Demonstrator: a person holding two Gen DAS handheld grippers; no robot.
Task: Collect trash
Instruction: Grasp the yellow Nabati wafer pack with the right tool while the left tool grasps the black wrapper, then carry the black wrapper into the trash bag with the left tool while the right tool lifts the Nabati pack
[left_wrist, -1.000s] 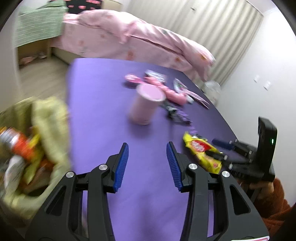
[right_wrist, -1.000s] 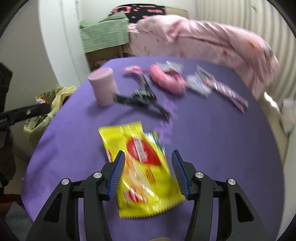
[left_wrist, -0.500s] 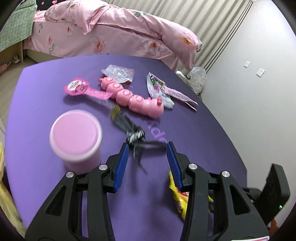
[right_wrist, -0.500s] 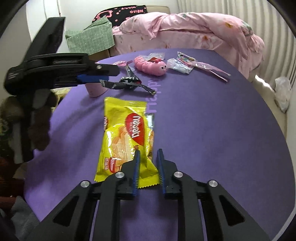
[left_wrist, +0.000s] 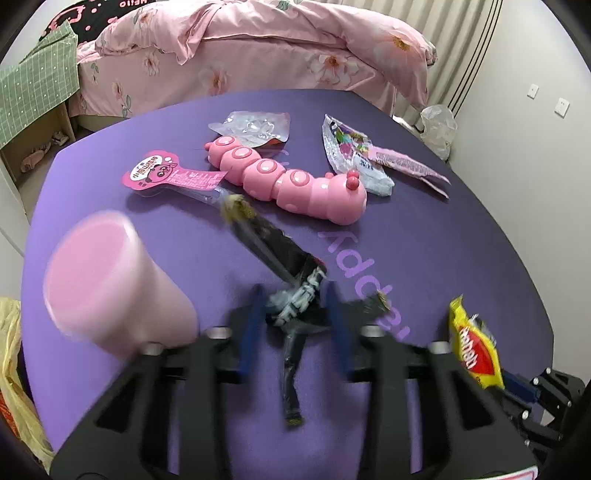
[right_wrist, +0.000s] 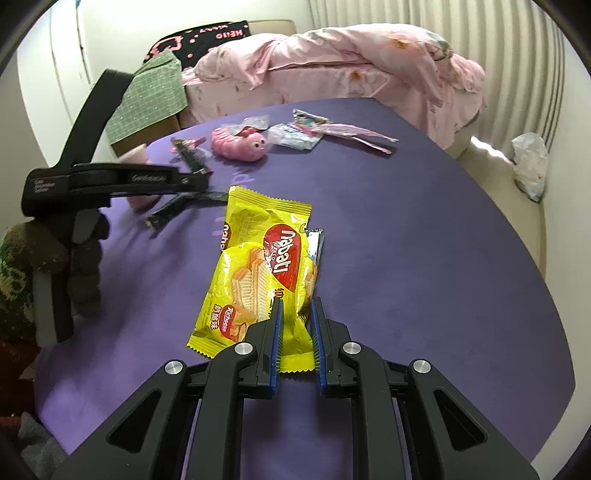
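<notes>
**Both tools engaging wrappers on the purple surface**

Nearest the right wrist camera, the right tool (right_wrist: 295, 325) is clamping the near end of the yellow wafer packet (right_wrist: 264, 266), its blue pads pressing the crinkled foil from both sides. The packet is lying flat on the purple surface (right_wrist: 424, 258), with its far end pointing toward the bed.

To the left of the packet, the left tool (left_wrist: 293, 325) is straddling the crumpled middle of the black wrapper (left_wrist: 291, 295). Its jaws are closing with the wrapper between them; motion blur is hiding whether the pads are touching it. The wrapper is lying on the surface, one strip trailing toward the camera and another running away toward the toy.

Just beside the left tool, on its left, the pink cup (left_wrist: 107, 284) is standing on the surface. Farther out, the pink caterpillar toy (left_wrist: 288, 181) is lying between the pink tag wrapper (left_wrist: 166, 175) and the clear printed wrapper (left_wrist: 354, 155). Beyond the surface, the bed (left_wrist: 258, 48) is carrying pink floral bedding.
</notes>
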